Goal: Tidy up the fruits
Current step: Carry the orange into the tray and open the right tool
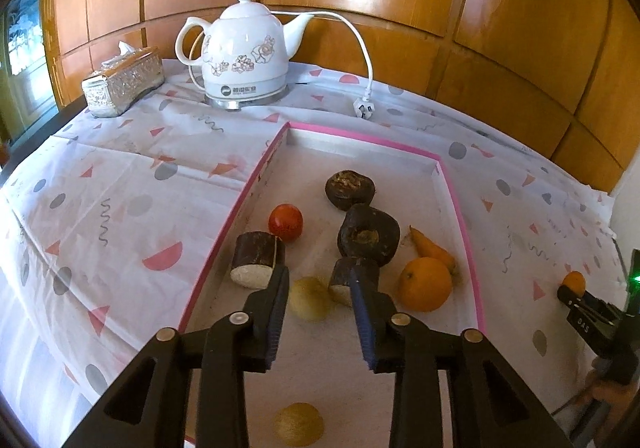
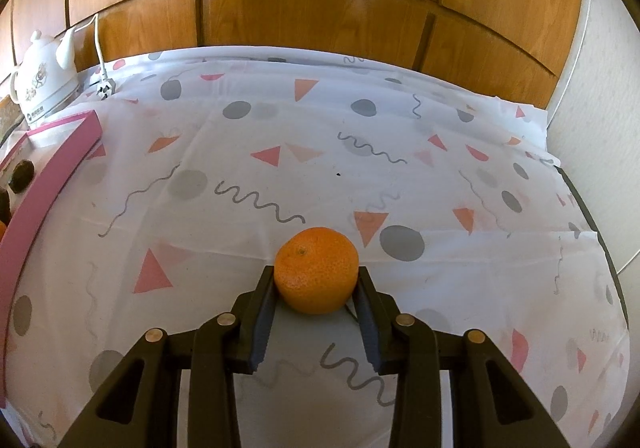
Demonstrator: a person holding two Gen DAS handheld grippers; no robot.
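Note:
A pink-rimmed box (image 1: pixel 460 207) holds a tomato (image 1: pixel 285 221), two dark round fruits (image 1: pixel 350 189), two cut dark cane pieces (image 1: pixel 258 260), a carrot (image 1: pixel 434 248), an orange (image 1: pixel 425 284) and two pale yellow fruits. My left gripper (image 1: pixel 320 278) hangs open over the box. One yellow fruit (image 1: pixel 310 298) lies below and between its fingers, and the pads do not press it. The other yellow fruit (image 1: pixel 298 424) shows under the gripper body. To the right of the box, my right gripper (image 2: pixel 316 276) is shut on a mandarin (image 2: pixel 316 270) over the patterned tablecloth (image 2: pixel 360 167). It also shows small in the left wrist view, as the right gripper (image 1: pixel 576 294).
A white teapot-style kettle (image 1: pixel 244 51) stands at the back, with its cord and plug (image 1: pixel 363 109) lying on the cloth. A silver tissue box (image 1: pixel 122 81) sits at the back left. Wooden panelling (image 2: pixel 320 7) closes the far side. The box's pink wall (image 2: pixel 52 183) is left of the right gripper.

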